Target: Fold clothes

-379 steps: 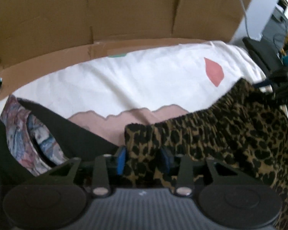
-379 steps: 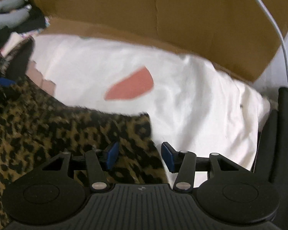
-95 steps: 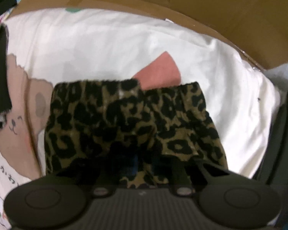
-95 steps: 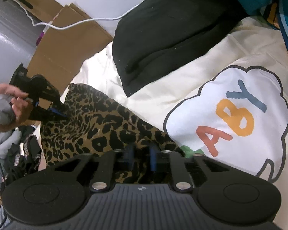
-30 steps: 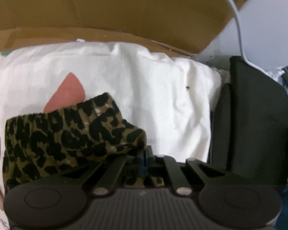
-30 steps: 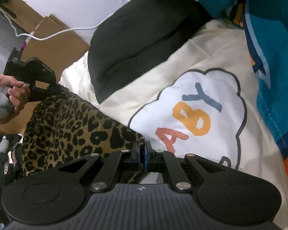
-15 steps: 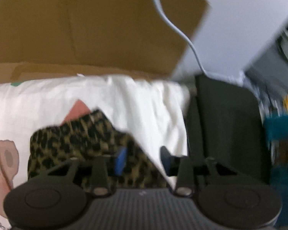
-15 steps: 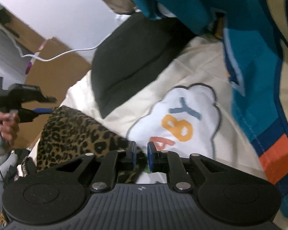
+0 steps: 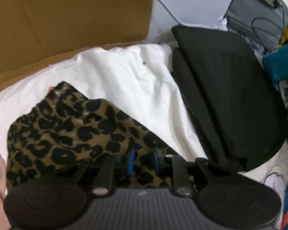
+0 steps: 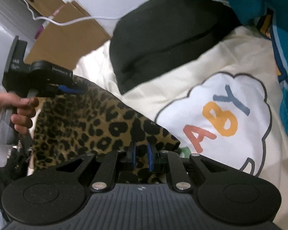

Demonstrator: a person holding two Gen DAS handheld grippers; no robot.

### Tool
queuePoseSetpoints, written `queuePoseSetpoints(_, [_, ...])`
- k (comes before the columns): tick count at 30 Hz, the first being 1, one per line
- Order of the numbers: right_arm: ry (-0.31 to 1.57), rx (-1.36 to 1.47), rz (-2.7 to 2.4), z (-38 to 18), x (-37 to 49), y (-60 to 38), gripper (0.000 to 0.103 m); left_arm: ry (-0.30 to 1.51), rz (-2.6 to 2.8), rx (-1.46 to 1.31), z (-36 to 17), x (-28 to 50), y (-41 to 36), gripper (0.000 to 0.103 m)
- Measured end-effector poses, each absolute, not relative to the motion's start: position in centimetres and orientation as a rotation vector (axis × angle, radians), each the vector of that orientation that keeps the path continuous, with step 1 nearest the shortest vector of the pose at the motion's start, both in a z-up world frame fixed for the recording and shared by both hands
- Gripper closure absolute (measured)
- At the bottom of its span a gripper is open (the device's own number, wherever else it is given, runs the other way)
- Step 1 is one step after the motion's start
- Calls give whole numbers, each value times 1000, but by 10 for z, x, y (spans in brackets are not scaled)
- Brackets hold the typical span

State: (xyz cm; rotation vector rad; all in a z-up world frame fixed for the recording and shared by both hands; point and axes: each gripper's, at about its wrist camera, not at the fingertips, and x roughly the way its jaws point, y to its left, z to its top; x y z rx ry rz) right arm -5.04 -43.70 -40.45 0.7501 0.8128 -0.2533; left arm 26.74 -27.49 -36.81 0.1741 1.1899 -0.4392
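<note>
Leopard-print cloth [image 9: 67, 126] sits right at the tips of both tools, bunched into a compact stack on the white sheet [image 9: 128, 80]. Left gripper [image 9: 142, 160]: jaws parted, cloth lying between and under the blue pads, not pinched. Right gripper [image 10: 141, 156]: a narrower gap, fabric in it too, and again the pads do not look pressed onto it, so I judge both released.

Risks from here: with cloth lying in both gaps, pulling either tool back could drag a layer along and spoil the stack. The far edge ahead of the left gripper looks lumpy and raised, so it may slump open by itself.

Further out, beyond the right gripper, the person's hand [image 10: 19, 113] grips the other tool's handle at the cloth's far corner. Past that lie a black garment [image 10: 163, 38], the cloud print with letters [image 10: 220, 118], and the cardboard [image 9: 67, 19] at the back.

Hard to make out: how many layers the stack holds, its near edge under both tool bodies, and whether its corners line up. The left view is blurred.
</note>
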Motion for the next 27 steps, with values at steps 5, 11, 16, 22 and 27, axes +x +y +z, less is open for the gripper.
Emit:
queuePoseSetpoints(5, [854, 726, -272, -415, -41, -435, 99, 1218, -400, 122, -386, 277, -279, 83])
queuePoseSetpoints(11, [849, 724, -290, -409, -44, -439, 97, 1225, -408, 130, -369, 281, -284, 84])
queuePoseSetpoints(16, [810, 746, -247, -399, -56, -436, 98, 1197, -449, 99, -331, 244, -261, 82])
queuePoseSetpoints(22, [784, 774, -171, -388, -65, -424, 93, 1170, -438, 137, -303, 192, -212, 80])
queuePoseSetpoints(27, [775, 771, -94, -380, -59, -407, 74, 1176, -347, 104, -297, 153, -164, 74])
